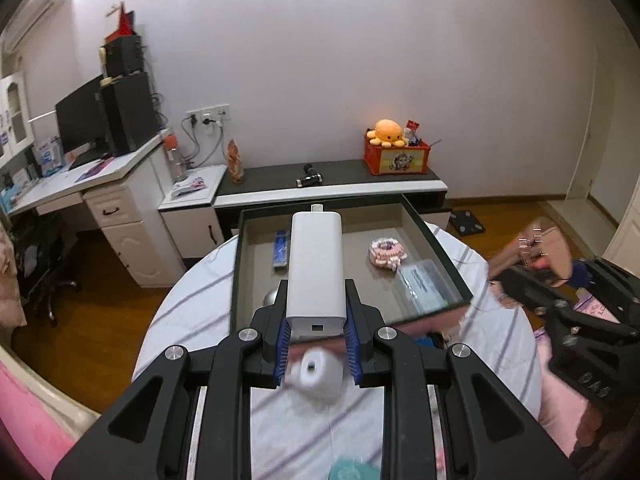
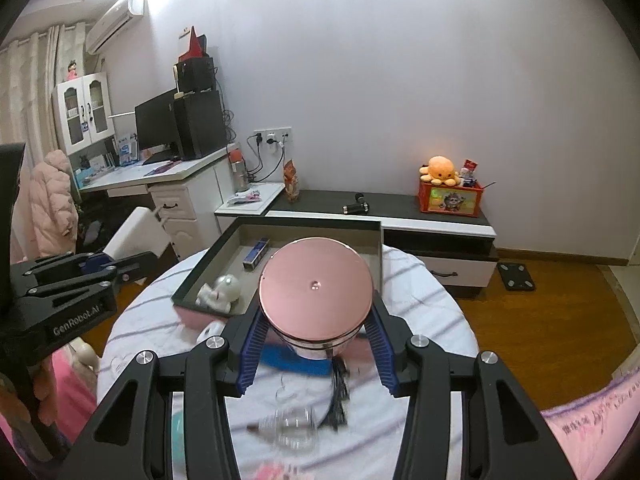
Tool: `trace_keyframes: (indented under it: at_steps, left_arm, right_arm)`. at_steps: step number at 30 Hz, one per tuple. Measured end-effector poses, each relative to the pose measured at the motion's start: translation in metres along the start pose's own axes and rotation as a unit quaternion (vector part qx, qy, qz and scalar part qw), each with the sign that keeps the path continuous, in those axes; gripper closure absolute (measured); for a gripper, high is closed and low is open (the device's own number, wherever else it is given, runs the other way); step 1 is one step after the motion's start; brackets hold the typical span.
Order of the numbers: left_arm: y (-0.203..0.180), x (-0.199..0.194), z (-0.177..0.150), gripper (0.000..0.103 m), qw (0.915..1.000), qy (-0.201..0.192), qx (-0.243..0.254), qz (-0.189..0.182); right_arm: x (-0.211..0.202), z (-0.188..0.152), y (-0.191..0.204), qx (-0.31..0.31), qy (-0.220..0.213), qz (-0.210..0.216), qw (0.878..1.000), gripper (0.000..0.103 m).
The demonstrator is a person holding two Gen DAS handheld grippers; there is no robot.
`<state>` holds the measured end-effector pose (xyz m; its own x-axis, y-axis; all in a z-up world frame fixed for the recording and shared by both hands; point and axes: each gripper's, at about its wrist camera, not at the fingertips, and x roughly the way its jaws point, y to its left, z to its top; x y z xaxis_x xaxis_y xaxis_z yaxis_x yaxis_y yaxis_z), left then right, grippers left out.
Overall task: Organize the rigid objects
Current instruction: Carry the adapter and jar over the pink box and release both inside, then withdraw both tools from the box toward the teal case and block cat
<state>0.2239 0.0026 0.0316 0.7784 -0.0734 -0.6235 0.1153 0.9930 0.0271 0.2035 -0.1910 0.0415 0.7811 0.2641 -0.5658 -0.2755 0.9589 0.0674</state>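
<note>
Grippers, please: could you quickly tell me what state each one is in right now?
Left gripper: closed on the white power bank.
Right gripper: closed on the round pink-topped container.

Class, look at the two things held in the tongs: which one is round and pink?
The right tongs hold it: the pink round container, with a flat circular top. The left tongs grip a white power bank, which is long and rectangular.
</note>
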Motion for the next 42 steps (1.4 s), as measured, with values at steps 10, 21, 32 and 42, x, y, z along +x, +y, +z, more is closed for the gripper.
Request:
trace_keyframes:
  at_steps: [10,21,32,42]
  left_arm:
    - [0.002,0.117,0.033,0.080,0.9951,0.096,0.022,-0.007]
    - [0.006,0.143,0.032,0.016,0.9956,0.093,0.004,0.005]
    - [0.019,0.138,0.033,0.007,0.9966,0.080,-0.008,0.018]
    - [0.022,0.127,0.035,0.007,0.9970,0.070,-0.012,0.033]
  right_arm:
    - [0.133,0.020,-0.011,-0.014,0.098,0.022,0.995,0.054]
    - [0.167,0.010,-0.017,-0.001,0.137,0.044,0.990,0.053]
    - [0.143,0.020,-0.008,-0.030,0.094,0.014,0.995,0.022]
    - [0.132,0.023,-0.010,-0.021,0.086,0.008,0.996,0.022]
